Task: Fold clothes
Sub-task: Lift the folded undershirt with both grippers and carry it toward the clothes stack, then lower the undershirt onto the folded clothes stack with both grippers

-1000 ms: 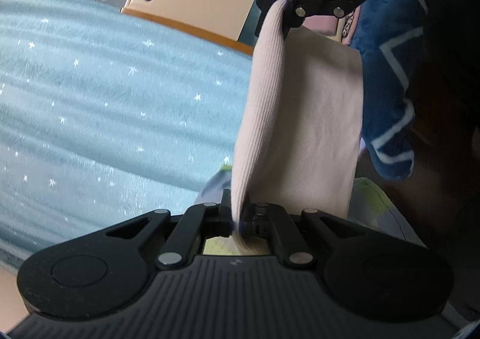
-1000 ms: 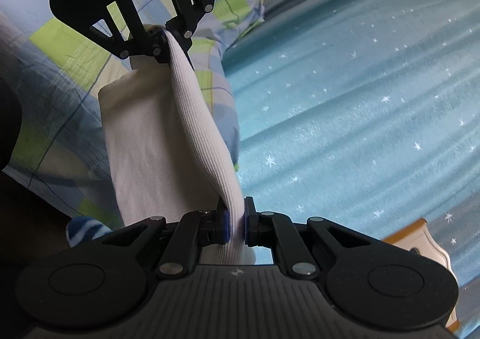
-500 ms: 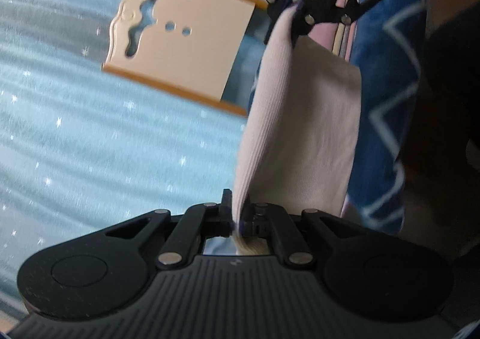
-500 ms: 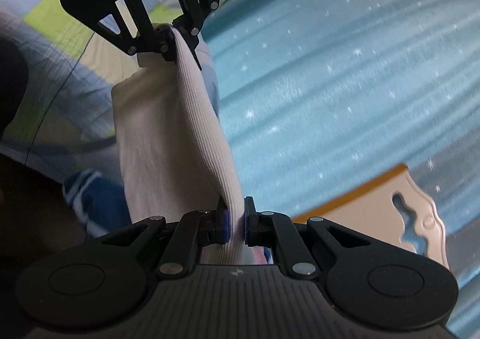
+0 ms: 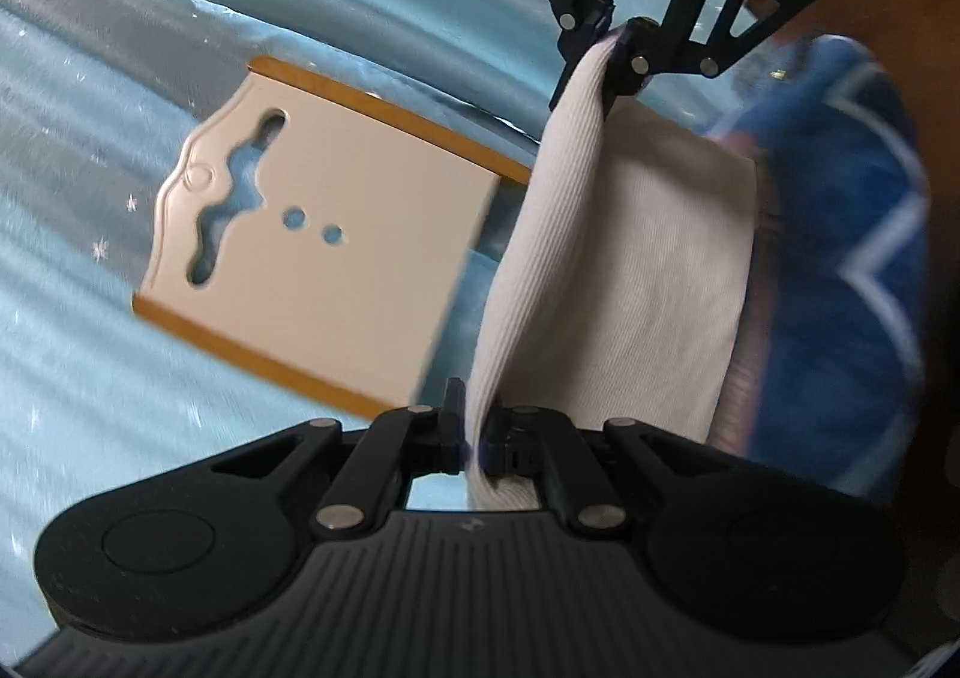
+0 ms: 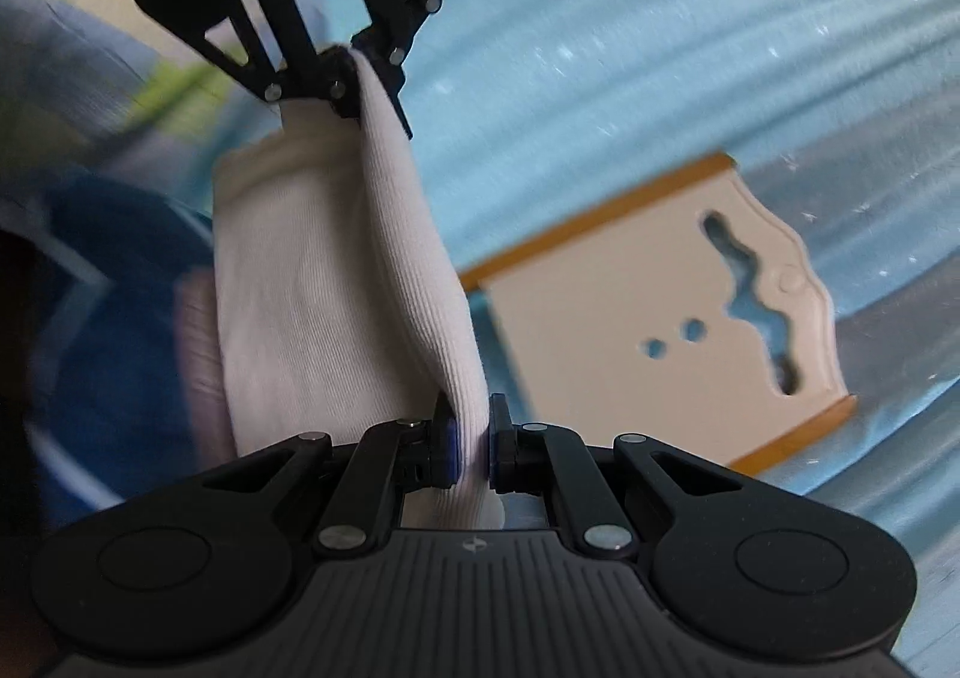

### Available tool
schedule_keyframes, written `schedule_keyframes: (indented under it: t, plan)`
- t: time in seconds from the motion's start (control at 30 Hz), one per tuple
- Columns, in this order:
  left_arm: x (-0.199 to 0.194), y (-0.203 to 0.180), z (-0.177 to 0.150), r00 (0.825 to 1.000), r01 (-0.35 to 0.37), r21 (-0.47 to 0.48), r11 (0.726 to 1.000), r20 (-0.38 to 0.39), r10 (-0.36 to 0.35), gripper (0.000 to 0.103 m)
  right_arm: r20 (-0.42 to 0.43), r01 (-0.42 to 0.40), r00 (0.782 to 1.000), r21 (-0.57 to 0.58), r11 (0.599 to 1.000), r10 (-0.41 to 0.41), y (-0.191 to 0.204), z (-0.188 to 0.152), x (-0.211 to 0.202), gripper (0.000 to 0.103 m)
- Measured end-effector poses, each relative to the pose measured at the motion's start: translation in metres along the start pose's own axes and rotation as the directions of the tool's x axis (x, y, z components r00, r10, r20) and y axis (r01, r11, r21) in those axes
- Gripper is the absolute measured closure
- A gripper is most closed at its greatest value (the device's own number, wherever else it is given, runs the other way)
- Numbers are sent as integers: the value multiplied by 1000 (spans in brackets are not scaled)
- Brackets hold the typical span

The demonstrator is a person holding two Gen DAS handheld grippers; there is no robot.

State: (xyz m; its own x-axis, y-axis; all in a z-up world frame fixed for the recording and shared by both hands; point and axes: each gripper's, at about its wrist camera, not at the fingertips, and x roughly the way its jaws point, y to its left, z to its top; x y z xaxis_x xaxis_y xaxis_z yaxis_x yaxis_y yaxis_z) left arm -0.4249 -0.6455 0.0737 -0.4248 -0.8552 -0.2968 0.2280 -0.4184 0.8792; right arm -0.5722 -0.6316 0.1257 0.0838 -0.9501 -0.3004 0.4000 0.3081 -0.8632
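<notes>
Swinging along the bed (image 5: 90, 318), both grippers now carry the cloth (image 5: 630, 270) beside the footboard (image 5: 336, 258).

Left wrist: left gripper (image 5: 477, 435) fingers pinch one corner.

Right wrist: right gripper (image 6: 471, 444) pinches another; a loosened pinch could drop the hanging fold.

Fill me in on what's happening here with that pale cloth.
A person is folding clothes with two handheld grippers. The left gripper and the right gripper are each shut on one end of a pale ribbed garment, holding it stretched between them in the air, with the rest hanging down as a flap. Below lie a light blue starred bedsheet and a cream board with orange edges. A blue patterned cloth sits off to the side.
</notes>
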Motion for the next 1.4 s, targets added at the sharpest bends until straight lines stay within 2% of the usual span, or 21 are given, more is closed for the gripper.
schedule_keyframes:
  t: [0.1, 0.17, 0.2, 0.27, 0.33, 0.4, 0.43, 0.53, 0.63, 0.77, 0.9, 0.97, 1.03, 1.1, 1.23, 1.4]
  plan:
    - [43, 20, 17, 997, -69, 13, 998, 19, 69, 100, 1, 82, 997, 17, 996, -82, -34, -12, 33, 96]
    - [63, 15, 18, 997, -81, 17, 997, 18, 81, 100, 2, 91, 996, 39, 995, -92, -36, -22, 49, 96]
    - [71, 7, 16, 998, -63, 12, 998, 10, 63, 100, -9, 71, 997, 52, 996, -70, -27, -31, 57, 96]
    - [86, -25, 5, 1000, 17, 10, 1000, -15, -17, 100, -41, 6, 999, 55, 998, -4, 3, -49, 69, 96]
    - [97, -69, -9, 994, 99, 52, 994, -49, -96, 99, -77, -72, 994, 25, 997, 74, 40, -70, 82, 98]
    - [103, -99, -20, 986, 153, 54, 987, -75, -149, 99, -103, -123, 987, 14, 992, 124, 63, -83, 87, 97]
    - [103, -108, -23, 985, 158, 42, 987, -78, -154, 99, -106, -131, 986, 15, 991, 132, 70, -89, 87, 96]
    - [99, -115, -28, 990, 118, 18, 993, -80, -116, 98, -105, -111, 988, 11, 994, 112, 80, -100, 78, 83]
    - [91, -110, -31, 993, 84, -11, 996, -86, -84, 92, -107, -93, 990, 4, 996, 93, 78, -112, 67, 80]
    - [82, -116, -35, 995, 64, 43, 997, -83, -61, 90, -118, -81, 990, 6, 997, 81, 75, -121, 57, 80]
    - [82, -114, -34, 994, 65, 27, 998, -95, -62, 91, -118, -91, 989, -25, 996, 87, 80, -119, 54, 80]
    - [80, -114, -35, 992, 70, 11, 998, -107, -68, 96, -125, -105, 987, -28, 994, 101, 81, -117, 57, 90]
    - [80, -116, -36, 991, 72, 5, 997, -112, -71, 97, -138, -119, 984, -29, 993, 114, 81, -114, 64, 95]
    - [81, -113, -34, 991, 69, -5, 998, -113, -69, 97, -144, -115, 983, -5, 993, 113, 75, -112, 64, 97]
    - [68, -102, -26, 996, 39, -15, 999, -83, -40, 98, -119, -57, 991, 21, 998, 59, 65, -105, 42, 97]
    - [73, -126, -35, 990, 93, 25, 995, -108, -89, 98, -166, -112, 980, -11, 994, 109, 92, -114, 48, 97]
